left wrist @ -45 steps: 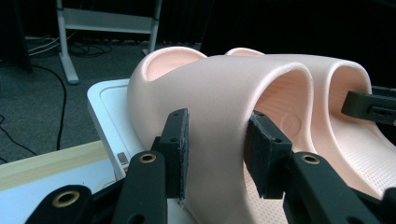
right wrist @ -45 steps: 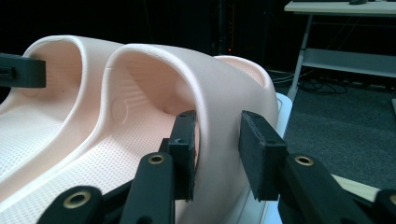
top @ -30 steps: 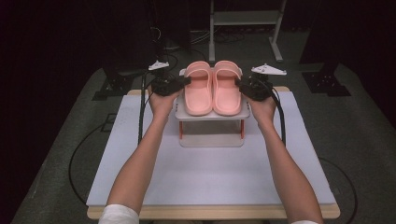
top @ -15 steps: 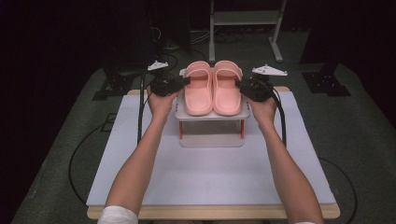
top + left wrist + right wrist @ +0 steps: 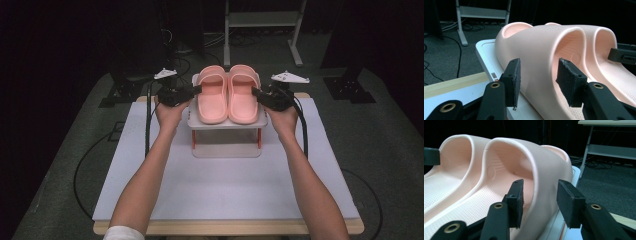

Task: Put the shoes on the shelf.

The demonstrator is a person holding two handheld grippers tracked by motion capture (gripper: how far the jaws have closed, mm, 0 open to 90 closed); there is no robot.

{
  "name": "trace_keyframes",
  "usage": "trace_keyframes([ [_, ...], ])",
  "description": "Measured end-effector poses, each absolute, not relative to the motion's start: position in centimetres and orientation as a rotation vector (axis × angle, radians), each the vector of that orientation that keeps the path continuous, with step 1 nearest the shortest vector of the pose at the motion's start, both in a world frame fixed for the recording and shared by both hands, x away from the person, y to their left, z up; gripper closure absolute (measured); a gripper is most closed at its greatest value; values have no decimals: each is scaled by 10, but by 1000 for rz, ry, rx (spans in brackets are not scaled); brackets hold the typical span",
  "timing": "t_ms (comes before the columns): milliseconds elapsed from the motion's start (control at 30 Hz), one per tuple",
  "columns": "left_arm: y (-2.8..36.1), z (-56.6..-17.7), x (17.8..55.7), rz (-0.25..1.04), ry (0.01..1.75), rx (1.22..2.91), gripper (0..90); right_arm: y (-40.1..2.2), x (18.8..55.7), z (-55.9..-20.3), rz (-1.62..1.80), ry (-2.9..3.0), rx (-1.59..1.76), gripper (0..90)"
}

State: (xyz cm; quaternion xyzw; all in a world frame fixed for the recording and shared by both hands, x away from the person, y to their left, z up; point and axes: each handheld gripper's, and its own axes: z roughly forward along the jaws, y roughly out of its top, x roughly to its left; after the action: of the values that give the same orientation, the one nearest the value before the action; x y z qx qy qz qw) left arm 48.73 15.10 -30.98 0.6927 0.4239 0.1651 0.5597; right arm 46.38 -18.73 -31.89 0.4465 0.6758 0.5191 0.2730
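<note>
A: Slippers first. We have 2 pink ones side by side on the white rack (image 5: 227,123), which stands on the white table (image 5: 220,190): the left slipper (image 5: 212,95) and the right slipper (image 5: 243,94), toes pointing away from us.

B: And our grippers? From the high view the left gripper (image 5: 197,89) meets the outer edge of the left slipper, and the right gripper (image 5: 256,92) meets the outer edge of the right one.

A: Both sets of jaws have just been opening. In the left gripper view the slipper's outer wall (image 5: 534,65) sits between the 2 pads with a gap on each side, so nothing is pinched. The right gripper view tells the same: the wall (image 5: 544,187) stands between pads that are spread and not pressing.

B: So we judge the placing done: both slippers rest on the rack and the grip is let go. What is left is to draw both grippers back clear of the walls without nudging the pair.

A: The high view gives us the whole layout, rack, table and both forearms. The gripper views give what it cannot: the gaps at the pads, and each one catches the other gripper's black jaw tip (image 5: 622,55) at the far slipper.
</note>
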Motion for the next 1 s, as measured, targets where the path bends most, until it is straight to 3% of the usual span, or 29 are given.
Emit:
trace_keyframes([
  [1000,154,-308,456,423,938,1646,487,-218,427,-322,1411,1808,1185,507],
])
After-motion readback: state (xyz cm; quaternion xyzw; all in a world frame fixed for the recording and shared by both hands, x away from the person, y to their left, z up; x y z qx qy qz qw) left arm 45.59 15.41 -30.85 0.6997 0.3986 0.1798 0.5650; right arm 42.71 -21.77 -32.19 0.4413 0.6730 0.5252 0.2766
